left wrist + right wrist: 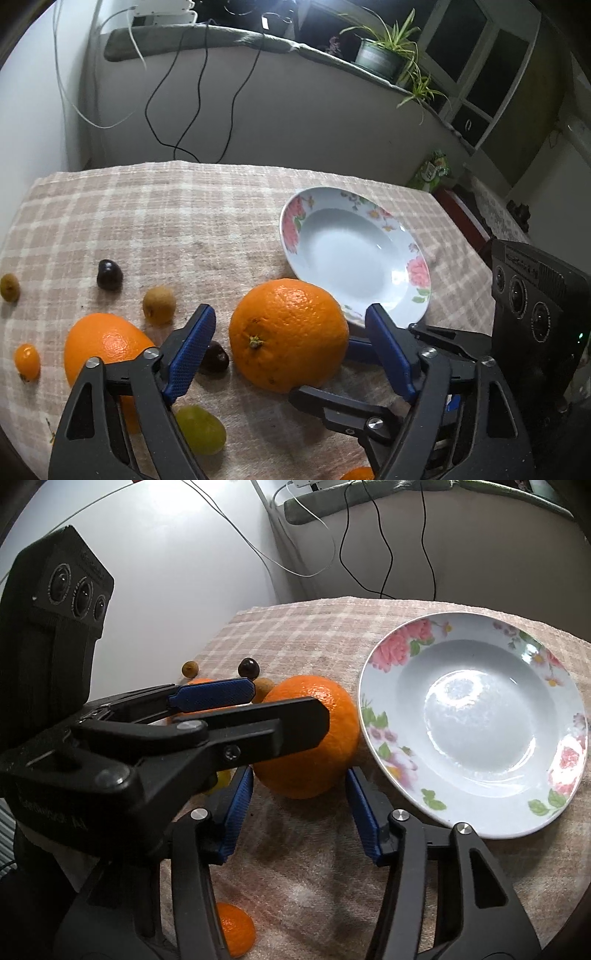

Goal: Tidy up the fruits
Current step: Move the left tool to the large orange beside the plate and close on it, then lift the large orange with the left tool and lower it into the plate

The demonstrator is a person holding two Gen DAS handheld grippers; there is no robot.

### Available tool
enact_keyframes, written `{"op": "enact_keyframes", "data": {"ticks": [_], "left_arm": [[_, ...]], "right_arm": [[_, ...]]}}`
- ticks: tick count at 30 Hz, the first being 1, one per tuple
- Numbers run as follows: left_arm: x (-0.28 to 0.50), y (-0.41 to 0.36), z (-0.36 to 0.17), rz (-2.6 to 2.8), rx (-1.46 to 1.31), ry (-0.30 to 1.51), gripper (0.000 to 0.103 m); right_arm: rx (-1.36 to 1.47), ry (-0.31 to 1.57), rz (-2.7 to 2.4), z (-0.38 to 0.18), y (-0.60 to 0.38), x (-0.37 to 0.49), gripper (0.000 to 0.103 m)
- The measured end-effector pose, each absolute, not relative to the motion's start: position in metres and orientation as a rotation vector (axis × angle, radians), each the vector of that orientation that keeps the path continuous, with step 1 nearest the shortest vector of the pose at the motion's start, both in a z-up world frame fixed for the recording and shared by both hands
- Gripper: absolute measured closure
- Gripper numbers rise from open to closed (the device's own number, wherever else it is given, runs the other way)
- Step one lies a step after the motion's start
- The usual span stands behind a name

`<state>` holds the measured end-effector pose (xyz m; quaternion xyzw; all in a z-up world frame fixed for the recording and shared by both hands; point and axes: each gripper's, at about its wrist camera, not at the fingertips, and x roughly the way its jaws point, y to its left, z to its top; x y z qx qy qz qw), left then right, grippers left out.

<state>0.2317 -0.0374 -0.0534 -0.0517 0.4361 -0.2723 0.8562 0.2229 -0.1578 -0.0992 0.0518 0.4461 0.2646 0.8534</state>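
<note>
- Left wrist view: left gripper [291,332] has its jaws spread wide around the big orange [288,334]. Left blue pad stands clear of the peel with a visible gap. Right pad sits at the fruit's edge; contact there I cannot tell.
- Right wrist view: right gripper [299,786] also has its jaws apart, blue pads flanking the lower part of the same orange [317,738], near the peel. No squeeze visible; whether the pads touch I cannot tell.
- Left gripper's black finger crosses in front of the orange in the right view, so both tools are on the same fruit.
- Orange sits on the checked tablecloth [166,221], just beside the near rim of the floral plate [417,271]; touching or not, unclear. Plate bowl holds no fruit.
- Second orange [103,343] lies left of the left gripper, partly behind its finger.
- Small fruits loose on the cloth: dark cherry [109,275], brownish round fruit [159,305], another cherry [216,358] between the two oranges, green grape [201,428] near the camera, kumquat [26,362] at far left, olive-coloured fruit [9,288] at the cloth's edge.
- Another small orange fruit [236,928] lies under the right gripper's body.
- Potted plant [384,55] on the ledge behind, cables [195,92] hanging down the wall.
</note>
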Motion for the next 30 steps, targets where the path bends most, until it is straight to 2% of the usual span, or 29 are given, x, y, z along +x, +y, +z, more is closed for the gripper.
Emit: {"op": "enact_keyframes", "data": {"ticks": [2, 14, 30], "left_arm": [[0.232, -0.04, -0.052, -0.576, -0.092, 0.914, 0.031], [0.235, -0.044, -0.06, -0.581, -0.056, 0.937, 0.034], [0.227, -0.035, -0.051, -0.536, -0.06, 0.919, 0.035]], "right_arm": [[0.112, 0.939, 0.557, -0.099, -0.158, 0.222, 0.049], [0.13, 0.932, 0.56, -0.101, -0.161, 0.222, 0.05], [0.164, 0.919, 0.595, -0.092, -0.159, 0.215, 0.051]]}}
